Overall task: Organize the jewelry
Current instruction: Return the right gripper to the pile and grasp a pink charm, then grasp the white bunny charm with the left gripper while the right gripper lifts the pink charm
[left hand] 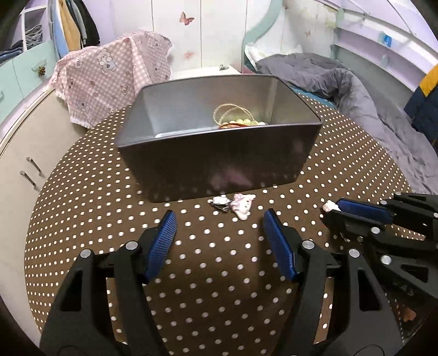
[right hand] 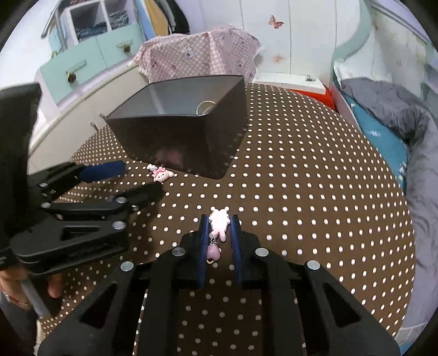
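Heart charm [right hand: 213, 252], right gripper [right hand: 219, 219] view only

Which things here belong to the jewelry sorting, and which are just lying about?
Job:
- dark box
- bead necklace inside the box
- pink charm clamped in right gripper
- pink-and-white charm on the table, ahead of the open left gripper

Lying about:
- pink checked cloth
- grey duvet
- binder clip

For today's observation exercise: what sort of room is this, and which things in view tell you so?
Most likely a bedroom. A bed with a rumpled grey duvet lies beside the dotted table, clothes hang in an open wardrobe, and butterfly stickers decorate the cupboard doors.
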The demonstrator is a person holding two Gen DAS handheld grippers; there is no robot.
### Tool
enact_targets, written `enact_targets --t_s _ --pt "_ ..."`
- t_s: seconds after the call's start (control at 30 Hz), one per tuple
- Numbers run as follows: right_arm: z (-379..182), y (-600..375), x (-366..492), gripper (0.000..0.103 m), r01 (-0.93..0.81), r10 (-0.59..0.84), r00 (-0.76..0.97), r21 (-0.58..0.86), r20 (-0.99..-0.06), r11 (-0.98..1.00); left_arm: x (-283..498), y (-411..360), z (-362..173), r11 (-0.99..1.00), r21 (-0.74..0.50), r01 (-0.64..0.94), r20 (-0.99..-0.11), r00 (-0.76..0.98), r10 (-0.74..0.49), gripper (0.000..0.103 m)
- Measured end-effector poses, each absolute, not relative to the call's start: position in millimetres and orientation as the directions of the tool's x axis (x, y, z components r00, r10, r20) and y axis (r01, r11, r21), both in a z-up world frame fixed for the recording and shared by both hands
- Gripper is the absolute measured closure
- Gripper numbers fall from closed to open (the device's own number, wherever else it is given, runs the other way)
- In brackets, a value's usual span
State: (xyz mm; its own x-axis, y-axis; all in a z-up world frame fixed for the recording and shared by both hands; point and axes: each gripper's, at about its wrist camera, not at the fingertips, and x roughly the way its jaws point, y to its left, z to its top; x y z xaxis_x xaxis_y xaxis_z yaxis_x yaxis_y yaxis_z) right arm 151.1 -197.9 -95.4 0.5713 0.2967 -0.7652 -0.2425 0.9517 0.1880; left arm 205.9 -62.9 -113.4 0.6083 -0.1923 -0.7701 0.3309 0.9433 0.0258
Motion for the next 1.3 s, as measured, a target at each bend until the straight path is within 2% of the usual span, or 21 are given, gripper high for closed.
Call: enact_targets --t_s 0.7,0.87,1.0,1.3 --pt "-94.2 -202.5 152.3 0.088 -0.245 0.31 0.568 0.203 -0.762 0.948 228.0 -66.1 -115.6 0.958 0.021 0.286 -0.782 0.602 -0.162 0.037" --pt "-93.9 -201.7 152.5 0.088 -0.245 0.309 0.568 0.201 -0.763 0.948 224.0 -67.3 -113.9 0.95 0.013 0.312 -0.775 0.603 -0.188 0.079" --pt "-93.3 -201.3 151.8 0.088 -0.247 0.301 0.571 0.19 -0.764 0.95 221.9 -67.1 -113.2 0.946 0.006 0.326 -0.773 0.601 -0.202 0.079" --pt "-87.4 -197.8 145.8 0.089 -0.279 0.341 0.581 0.212 -0.739 0.937 205.8 -48.4 -104.1 0.93 -0.116 0.349 -0.753 0.58 -0.312 0.08"
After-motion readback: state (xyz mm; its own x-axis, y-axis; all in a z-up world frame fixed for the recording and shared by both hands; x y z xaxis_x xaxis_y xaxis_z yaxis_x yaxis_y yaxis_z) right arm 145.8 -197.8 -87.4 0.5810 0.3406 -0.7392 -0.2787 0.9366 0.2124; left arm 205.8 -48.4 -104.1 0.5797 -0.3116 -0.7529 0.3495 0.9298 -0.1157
